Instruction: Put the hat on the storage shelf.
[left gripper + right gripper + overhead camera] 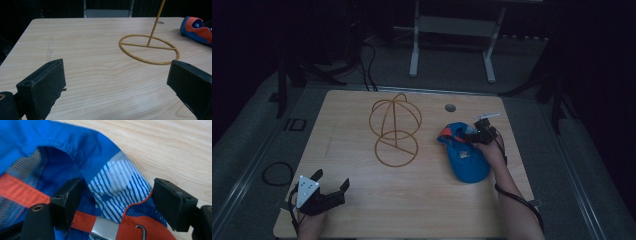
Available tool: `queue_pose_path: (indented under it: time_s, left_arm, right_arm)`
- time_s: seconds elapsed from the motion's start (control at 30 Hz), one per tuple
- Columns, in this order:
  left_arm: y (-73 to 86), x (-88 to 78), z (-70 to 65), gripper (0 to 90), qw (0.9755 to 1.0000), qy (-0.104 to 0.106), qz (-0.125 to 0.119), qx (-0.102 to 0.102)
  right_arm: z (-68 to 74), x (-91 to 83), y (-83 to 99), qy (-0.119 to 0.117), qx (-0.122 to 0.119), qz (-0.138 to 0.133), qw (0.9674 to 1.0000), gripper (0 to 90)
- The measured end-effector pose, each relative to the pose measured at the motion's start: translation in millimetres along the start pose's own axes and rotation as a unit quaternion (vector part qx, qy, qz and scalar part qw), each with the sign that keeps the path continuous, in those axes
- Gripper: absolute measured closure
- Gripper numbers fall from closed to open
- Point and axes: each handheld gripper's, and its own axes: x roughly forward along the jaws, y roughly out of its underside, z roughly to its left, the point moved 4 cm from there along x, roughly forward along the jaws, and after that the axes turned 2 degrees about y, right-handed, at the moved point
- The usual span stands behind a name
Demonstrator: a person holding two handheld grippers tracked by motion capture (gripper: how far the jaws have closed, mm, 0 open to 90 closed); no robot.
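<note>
The right gripper (475, 134) is over the blue cap (466, 160) at the table's (422, 200) right side, jaws wide apart around its back edge, not pinching; it might grab only thin cloth and slip; the left gripper (331, 181) waits wide apart near the wire stand (395, 129).

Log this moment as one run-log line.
right tool: open, jaws astride cap edge, no grip yet | left tool: open, idle on table | wire stand: upright, bare
</note>
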Motion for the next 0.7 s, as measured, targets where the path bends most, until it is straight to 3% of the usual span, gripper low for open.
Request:
queue_pose_path:
  time_s: [0.17, 0.33, 0.7]
  left_arm:
    - [0.0, 0.5, -0.6, 2.2, 1.0, 0.002, 0.002, 0.002]
    - [-0.4, 0.0, -0.6, 2.2, 1.0, 0.002, 0.001, 0.002]
    - [-0.3, -0.2, -1.2, 2.2, 1.0, 0.003, 0.003, 0.005]
  right_arm:
    - [-1.5, 4.3, 4.3, 0.001, 0.001, 0.005, 1.0, 24.6]
    - [0.2, 2.8, 5.7, -0.001, -0.007, -0.005, 1.0, 32.5]
    - [13.2, -1.8, 7.1, -0.028, -0.032, -0.016, 0.999, 76.5]
